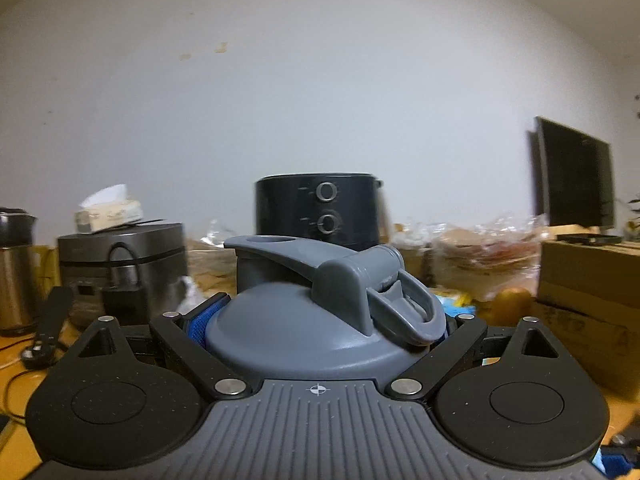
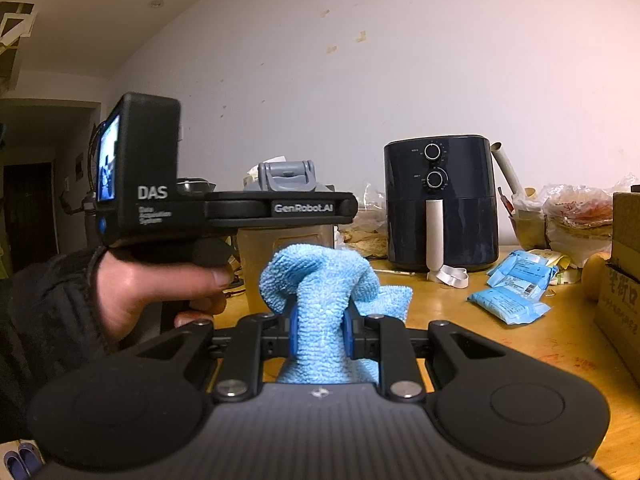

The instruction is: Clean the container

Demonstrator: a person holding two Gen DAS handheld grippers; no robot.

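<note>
The left gripper (image 1: 320, 320) clasped the grey-lidded container (image 1: 304, 320) by its neck, holding it above the table (image 2: 500, 332), left of the air fryer (image 2: 440, 200). The right gripper (image 2: 320, 330) pinched a blue cloth (image 2: 320, 280) just near of the container's clear body, possibly touching it.

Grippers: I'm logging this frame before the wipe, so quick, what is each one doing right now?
Left gripper: closed on the grey container lid.
Right gripper: closed on the blue cloth.
</note>
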